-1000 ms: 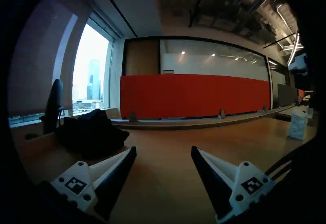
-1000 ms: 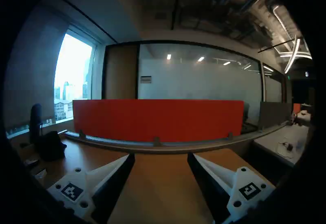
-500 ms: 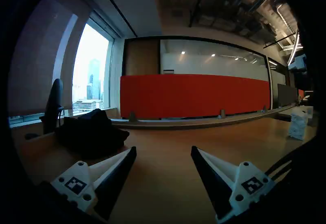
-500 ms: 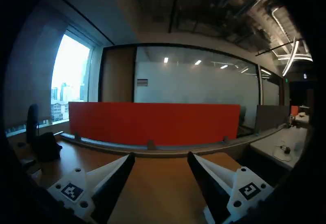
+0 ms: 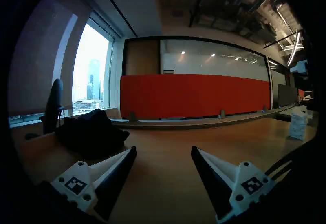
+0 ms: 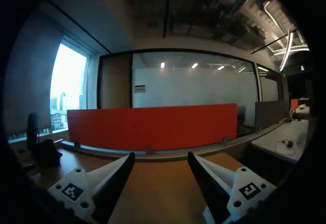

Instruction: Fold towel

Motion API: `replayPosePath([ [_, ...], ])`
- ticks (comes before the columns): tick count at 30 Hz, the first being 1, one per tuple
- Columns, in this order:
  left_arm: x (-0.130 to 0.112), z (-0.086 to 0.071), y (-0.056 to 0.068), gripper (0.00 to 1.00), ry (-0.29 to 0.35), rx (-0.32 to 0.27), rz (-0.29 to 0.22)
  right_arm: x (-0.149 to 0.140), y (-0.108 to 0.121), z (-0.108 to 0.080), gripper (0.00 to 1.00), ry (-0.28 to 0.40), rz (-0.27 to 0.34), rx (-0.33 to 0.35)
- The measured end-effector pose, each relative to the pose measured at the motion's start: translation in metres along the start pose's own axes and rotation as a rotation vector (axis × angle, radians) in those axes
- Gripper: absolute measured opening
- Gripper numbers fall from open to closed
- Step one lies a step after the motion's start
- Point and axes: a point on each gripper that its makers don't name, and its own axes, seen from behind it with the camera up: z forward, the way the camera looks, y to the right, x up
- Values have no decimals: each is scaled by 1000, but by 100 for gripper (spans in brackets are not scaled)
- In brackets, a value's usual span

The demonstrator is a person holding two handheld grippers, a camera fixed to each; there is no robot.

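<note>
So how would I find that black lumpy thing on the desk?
Find the bright window on the left of the left gripper view, then look down to the wooden desk below it. The black heap lies there, next to a tall thin dark shape. It is crumpled and lumpy, unlike the small white stack across the desk.

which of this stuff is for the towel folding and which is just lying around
For the job:
left claw, open
right claw, open
desk
white bundle, maybe the towel, too small to tell

Lying about:
black heap
red divider
chair
cable on the side table
</note>
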Motion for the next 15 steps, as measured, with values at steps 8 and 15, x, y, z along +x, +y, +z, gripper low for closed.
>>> replayPosePath([
  [8, 0, 0, 0, 100, 0, 0, 0, -32, 3, -2, 100, 4, 13, -11],
  [15, 0, 0, 1, 100, 0, 0, 0, -69, 5, -6, 100, -2, 9, 0],
])
